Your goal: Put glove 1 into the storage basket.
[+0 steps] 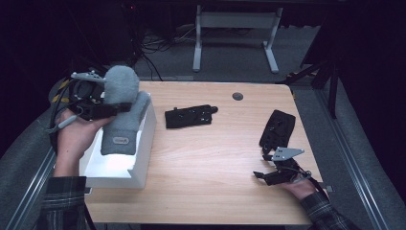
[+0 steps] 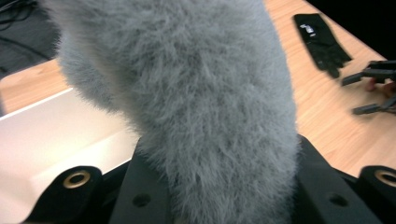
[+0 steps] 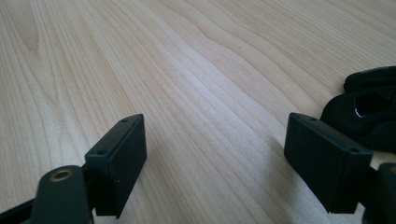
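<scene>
Jaws of left gripper (image 1: 112, 109) pinching grey fuzzy mitten (image 1: 122, 108), cuff hanging down, right gripper (image 1: 268, 176) spread.

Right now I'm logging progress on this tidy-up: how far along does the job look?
Done: one grey fuzzy mitten already hangs into the white box. In hand: the left gripper holds a second grey mitten above that box, jaws closed on its fur. Left: two black gloves, one at the table's middle and one near the right gripper, which rests open on the table.
</scene>
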{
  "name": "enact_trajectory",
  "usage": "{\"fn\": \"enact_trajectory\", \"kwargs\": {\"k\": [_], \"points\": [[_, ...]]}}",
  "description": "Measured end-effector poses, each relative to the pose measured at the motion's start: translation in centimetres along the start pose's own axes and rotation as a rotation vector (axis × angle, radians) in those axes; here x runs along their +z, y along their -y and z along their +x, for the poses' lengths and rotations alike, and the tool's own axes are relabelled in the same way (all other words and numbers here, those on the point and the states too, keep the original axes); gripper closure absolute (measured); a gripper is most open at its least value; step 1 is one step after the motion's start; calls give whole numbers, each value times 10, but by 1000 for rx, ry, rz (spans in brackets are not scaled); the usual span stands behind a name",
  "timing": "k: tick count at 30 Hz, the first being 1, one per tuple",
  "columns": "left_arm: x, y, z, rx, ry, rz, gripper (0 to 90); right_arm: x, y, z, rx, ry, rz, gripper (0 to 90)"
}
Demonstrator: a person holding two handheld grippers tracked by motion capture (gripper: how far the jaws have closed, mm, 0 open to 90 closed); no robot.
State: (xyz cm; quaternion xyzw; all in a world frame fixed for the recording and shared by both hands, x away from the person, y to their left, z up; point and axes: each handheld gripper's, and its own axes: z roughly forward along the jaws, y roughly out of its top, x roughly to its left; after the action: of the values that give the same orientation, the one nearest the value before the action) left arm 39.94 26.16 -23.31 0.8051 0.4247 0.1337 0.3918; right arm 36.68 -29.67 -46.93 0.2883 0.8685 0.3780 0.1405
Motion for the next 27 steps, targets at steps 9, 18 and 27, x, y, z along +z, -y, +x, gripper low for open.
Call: {"fn": "enact_trajectory", "kwargs": {"k": [9,18,27], "points": [[7,27,21,-47,9,22,705,0,0,0,0,0,0,216],[43,56,39,-96,16,99,704,0,0,0,0,2,1,216],[86,82,53,-130,38,196,700,0,0,0,-1,2,1,215]]}}
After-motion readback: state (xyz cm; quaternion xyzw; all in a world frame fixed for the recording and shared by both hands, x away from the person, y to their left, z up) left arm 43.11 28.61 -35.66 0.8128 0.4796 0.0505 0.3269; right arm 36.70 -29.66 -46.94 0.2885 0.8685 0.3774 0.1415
